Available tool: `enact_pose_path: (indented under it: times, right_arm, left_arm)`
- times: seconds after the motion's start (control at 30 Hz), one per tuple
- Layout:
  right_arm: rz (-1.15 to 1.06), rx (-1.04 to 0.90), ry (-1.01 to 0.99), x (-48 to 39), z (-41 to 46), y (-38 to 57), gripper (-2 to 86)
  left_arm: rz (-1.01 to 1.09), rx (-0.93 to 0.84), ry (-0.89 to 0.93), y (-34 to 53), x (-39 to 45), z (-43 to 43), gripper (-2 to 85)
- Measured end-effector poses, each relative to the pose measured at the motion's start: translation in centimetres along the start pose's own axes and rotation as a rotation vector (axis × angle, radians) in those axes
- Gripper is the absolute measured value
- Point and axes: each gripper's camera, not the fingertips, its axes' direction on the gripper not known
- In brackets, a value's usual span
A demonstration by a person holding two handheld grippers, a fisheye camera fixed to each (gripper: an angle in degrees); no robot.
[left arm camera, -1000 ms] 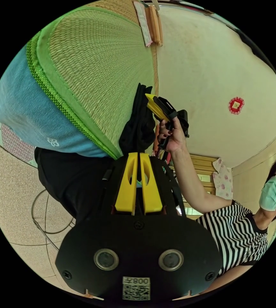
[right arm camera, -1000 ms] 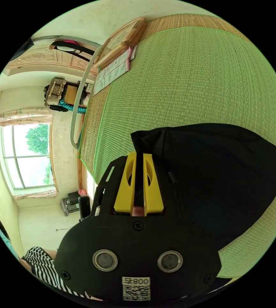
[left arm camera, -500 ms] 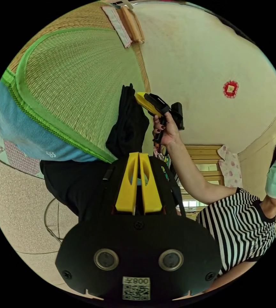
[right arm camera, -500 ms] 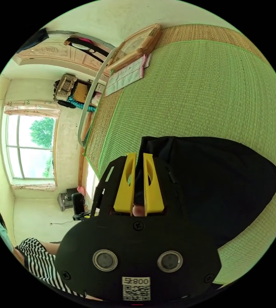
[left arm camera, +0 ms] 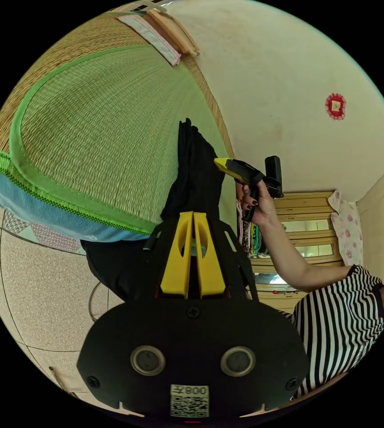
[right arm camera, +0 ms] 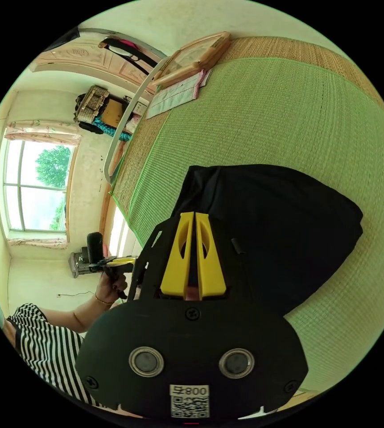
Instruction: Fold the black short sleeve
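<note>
Left gripper view: left gripper [left arm camera: 194, 218] has its jaws pressed together on the black short sleeve [left arm camera: 196, 178], which hangs off the edge of the green mat [left arm camera: 102, 133]. The right gripper [left arm camera: 222, 164] pinches the far corner.

Right gripper view: right gripper [right arm camera: 195, 218] is clamped on the garment [right arm camera: 267, 223], spread over the mat [right arm camera: 290, 111]. Likely carrying a fold; both corners should travel level, edges matched before release.

My black short sleeve [right arm camera: 272, 227] lies bunched, seemingly folded, on the green woven mat [right arm camera: 290, 116], one edge hanging past the mat's border.
</note>
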Motion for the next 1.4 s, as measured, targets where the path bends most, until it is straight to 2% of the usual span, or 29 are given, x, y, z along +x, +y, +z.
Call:
enact_pose_path:
  times: [0.1,0.17,0.33,0.5,0.7,0.83,1.0,1.23,1.4]
  right_arm:
    - [0.003,-0.017,0.005,-0.3,-1.5,4.4,2.6]
    - [0.003,-0.025,0.01,-0.6,-2.4,7.2,3.3]
    - [-0.016,-0.085,0.134,-2.3,-3.4,15.6,5.8]
    - [-0.074,-0.118,0.24,-4.7,-2.1,20.2,6.9]
    - [-0.14,-0.097,0.358,-6.6,-0.6,23.4,7.1]
    - [-0.161,-0.055,0.357,-7.1,-0.3,24.3,6.5]
    - [-0.138,-0.108,0.362,-5.1,2.4,25.4,5.7]
    - [-0.099,-0.08,0.261,-2.3,2.2,27.6,4.6]
    - [-0.065,-0.044,0.202,-0.3,2.4,29.5,3.6]
  left_arm:
    - [-0.011,-0.042,-0.061,-0.7,0.3,0.7,0.1]
    - [-0.02,-0.015,-0.022,-0.7,1.2,0.5,0.1]
    - [0.035,-0.038,-0.059,-0.4,5.1,0.7,0.1]
    - [0.069,-0.056,-0.098,-0.7,8.8,1.5,0.2]
    - [0.082,-0.084,-0.255,-2.0,13.0,2.8,0.2]
    - [0.07,-0.119,-0.279,-2.7,15.2,3.7,0.2]
    - [0.057,-0.115,-0.252,-3.1,18.0,4.1,0.2]
    - [0.055,-0.118,-0.285,-3.3,24.3,4.8,0.3]
    - [0.213,-0.133,-0.291,-2.5,32.4,6.1,0.5]
